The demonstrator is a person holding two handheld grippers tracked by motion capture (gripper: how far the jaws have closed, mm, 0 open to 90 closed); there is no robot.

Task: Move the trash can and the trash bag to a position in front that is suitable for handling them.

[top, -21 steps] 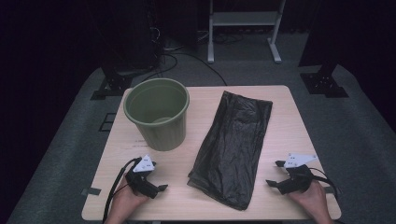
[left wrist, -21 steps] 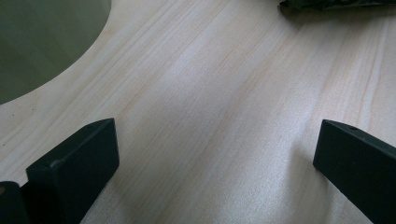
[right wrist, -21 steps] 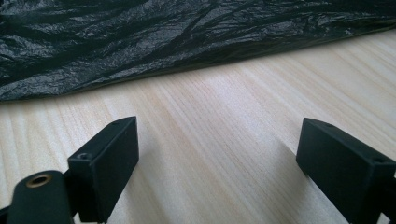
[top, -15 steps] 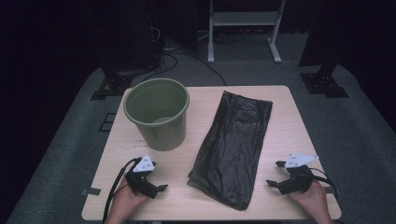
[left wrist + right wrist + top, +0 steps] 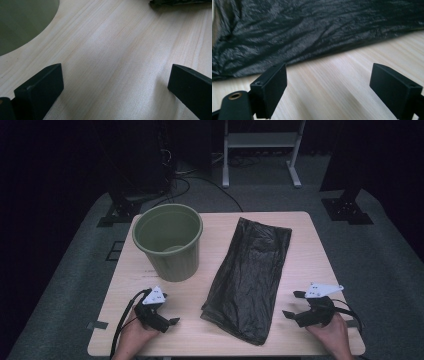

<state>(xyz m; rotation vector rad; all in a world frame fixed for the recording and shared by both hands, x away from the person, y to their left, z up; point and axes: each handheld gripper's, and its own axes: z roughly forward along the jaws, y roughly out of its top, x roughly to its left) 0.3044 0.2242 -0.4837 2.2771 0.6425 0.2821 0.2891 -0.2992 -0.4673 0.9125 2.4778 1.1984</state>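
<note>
A flat, crinkled black plastic bag point(image 5: 250, 272) lies lengthwise on the wooden table point(image 5: 300, 245), right of centre. To its left an olive-green bucket point(image 5: 169, 240) stands upright, with nothing visible inside. My left gripper point(image 5: 169, 317) rests near the front left edge, pointing right, open over bare wood point(image 5: 115, 77). The bucket's wall point(image 5: 22, 22) and a corner of the bag point(image 5: 180, 2) lie beyond its jaws. At the front right my right gripper point(image 5: 292, 304) points left toward the bag and is open point(image 5: 328, 75). The bag point(image 5: 324, 30) lies just past its jaws, apart from them.
A hand holds each gripper at the table's front edge, cables trailing back. Grey carpet surrounds the table. A white stand point(image 5: 260, 150), black equipment bases point(image 5: 347, 205) and cables sit on the floor behind. Bare wood runs along the table's front between the grippers and the bag.
</note>
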